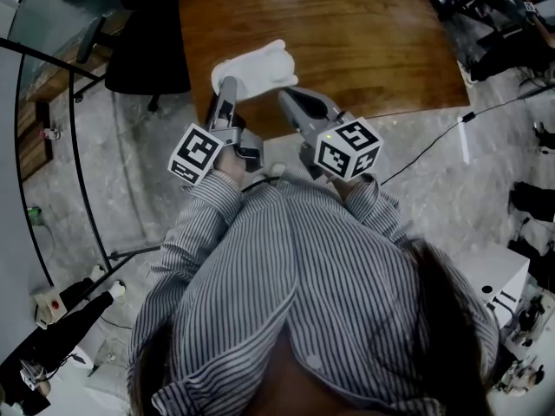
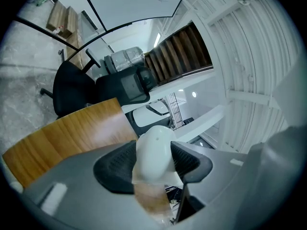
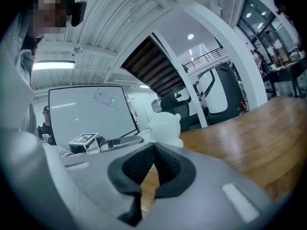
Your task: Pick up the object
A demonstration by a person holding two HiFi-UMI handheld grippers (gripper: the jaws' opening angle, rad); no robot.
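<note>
The left hand-held gripper (image 2: 154, 159) is clenched on a white bear figure (image 2: 154, 145), its pads pressing both sides. The figure sits over the near edge of the wooden bench (image 1: 364, 50), toward its left corner. Just beside it, the right hand-held gripper (image 3: 153, 164) has its jaws together, grasping nothing.

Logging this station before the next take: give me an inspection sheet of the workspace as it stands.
Surface: wooden table, bare apart from the job's thing.
Job's things: white bear figure, at the table's near edge.
Clutter: nothing seen on the table.
Grippers: left claw closed on the white bear figure; right claw shut, empty, beside it.
Cables: black cable across the floor, right of the table.
Surroundings: black office chair at the table's left; white box at the right.
</note>
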